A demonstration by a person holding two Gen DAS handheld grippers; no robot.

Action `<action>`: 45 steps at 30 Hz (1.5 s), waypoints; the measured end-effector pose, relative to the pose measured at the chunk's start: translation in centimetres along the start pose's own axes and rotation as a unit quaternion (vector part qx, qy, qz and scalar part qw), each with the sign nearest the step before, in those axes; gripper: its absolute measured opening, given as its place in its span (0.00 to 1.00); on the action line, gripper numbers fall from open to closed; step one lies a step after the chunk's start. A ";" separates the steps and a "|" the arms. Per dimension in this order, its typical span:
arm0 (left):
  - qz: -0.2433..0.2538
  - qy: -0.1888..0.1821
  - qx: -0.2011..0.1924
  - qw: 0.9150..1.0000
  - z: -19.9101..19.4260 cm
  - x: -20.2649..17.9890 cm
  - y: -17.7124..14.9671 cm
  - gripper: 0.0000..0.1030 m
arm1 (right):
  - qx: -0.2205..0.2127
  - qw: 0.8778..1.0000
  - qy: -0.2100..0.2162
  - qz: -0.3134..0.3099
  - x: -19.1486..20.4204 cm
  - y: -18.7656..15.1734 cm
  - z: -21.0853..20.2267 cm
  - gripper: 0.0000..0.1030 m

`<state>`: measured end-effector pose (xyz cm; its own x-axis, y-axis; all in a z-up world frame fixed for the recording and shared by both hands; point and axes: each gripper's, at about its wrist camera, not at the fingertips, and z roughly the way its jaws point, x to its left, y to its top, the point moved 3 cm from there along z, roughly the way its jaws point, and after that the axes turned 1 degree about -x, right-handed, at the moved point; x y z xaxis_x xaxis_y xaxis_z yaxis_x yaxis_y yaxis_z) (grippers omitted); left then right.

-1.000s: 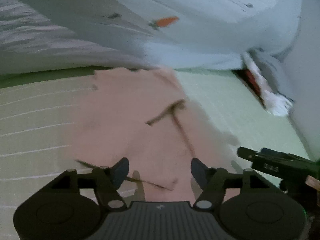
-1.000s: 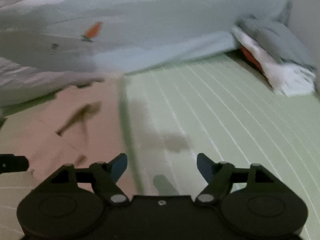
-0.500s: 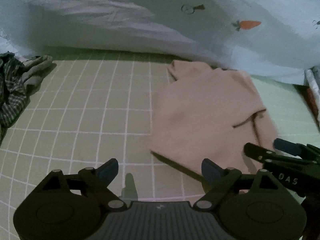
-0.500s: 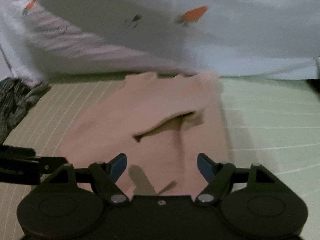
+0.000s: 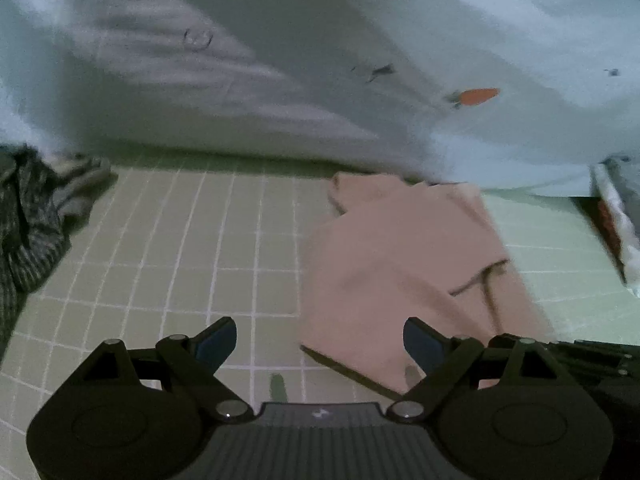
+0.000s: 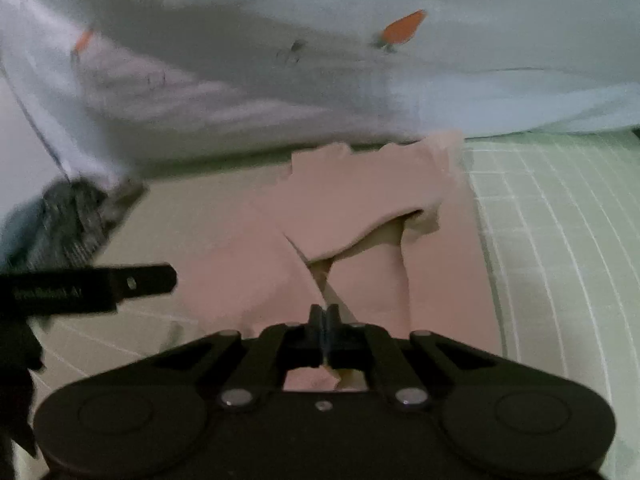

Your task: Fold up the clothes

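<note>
I have one pink garment point(image 5: 404, 264) lying on the green gridded mat point(image 5: 192, 248), its far end touching the pale carrot-print sheet point(image 5: 360, 80) that hangs behind it. My right gripper point(image 6: 325, 316) has its jaws clenched on the garment's near edge, a fold of pink cloth pinched between them. My left gripper point(image 5: 320, 338) hangs just off the garment's near left corner with its jaws spread wide and nothing between them.

I judge the cloth soft, light and limp: it sags, and one layer point(image 6: 360, 216) near the garment's middle curls up and shows a shadowed gap beneath, so it will not hold a crease unless pressed flat. It should drag easily over the mat and bunch if pulled from one point only. The best hold for the left looks to be the near left corner, matching the right's grip so the edge lifts evenly.

Counting: one pink garment in hand, one dark striped heap point(image 5: 28, 232) well to the left of it, and one white and orange bundle point(image 5: 616, 220) to its right, too blurred to name.
</note>
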<state>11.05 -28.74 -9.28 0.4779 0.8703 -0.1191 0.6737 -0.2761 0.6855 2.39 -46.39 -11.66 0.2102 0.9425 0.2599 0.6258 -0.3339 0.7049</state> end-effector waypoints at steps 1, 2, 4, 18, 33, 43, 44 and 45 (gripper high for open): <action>0.004 -0.001 -0.004 1.000 -0.7 -0.3 -0.2 0.89 | -0.006 1.000 -0.001 0.005 -0.2 -0.4 -1.0 0.01; 0.007 -0.001 -0.008 1.000 -1.3 -0.7 -0.5 0.89 | -0.012 1.000 -0.003 0.009 -0.3 -0.8 -2.0 0.01; 0.012 -0.006 -0.009 1.000 -2.6 -1.5 -1.4 0.89 | -0.022 0.999 -0.007 0.024 -1.0 -2.0 -4.1 0.01; 0.062 -0.037 0.043 0.996 -7.9 -7.2 -10.3 0.89 | -0.010 0.987 -0.061 0.151 -6.6 -11.1 -12.8 0.01; 0.055 -0.016 0.081 0.995 -8.8 -8.1 -14.3 0.89 | 0.007 0.983 -0.074 0.166 -8.2 -14.3 -14.1 0.23; 0.017 0.009 0.108 0.994 -7.9 -9.3 -14.7 0.89 | 0.038 0.985 -0.090 0.140 -9.5 -12.3 -12.1 0.82; 0.014 0.009 0.109 0.994 -7.7 -9.5 -14.7 0.89 | 0.044 0.987 -0.084 0.131 -9.3 -12.2 -11.6 0.82; 0.011 0.009 0.111 0.994 -7.4 -9.6 -14.7 0.89 | 0.050 0.989 -0.075 0.121 -9.1 -12.2 -11.1 0.82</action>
<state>-7.66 -30.04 -12.89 0.4859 0.8692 -0.0920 0.7714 -0.3770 0.5126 -15.50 -51.07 -15.25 0.4668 0.8291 0.3078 0.6132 -0.5542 0.5628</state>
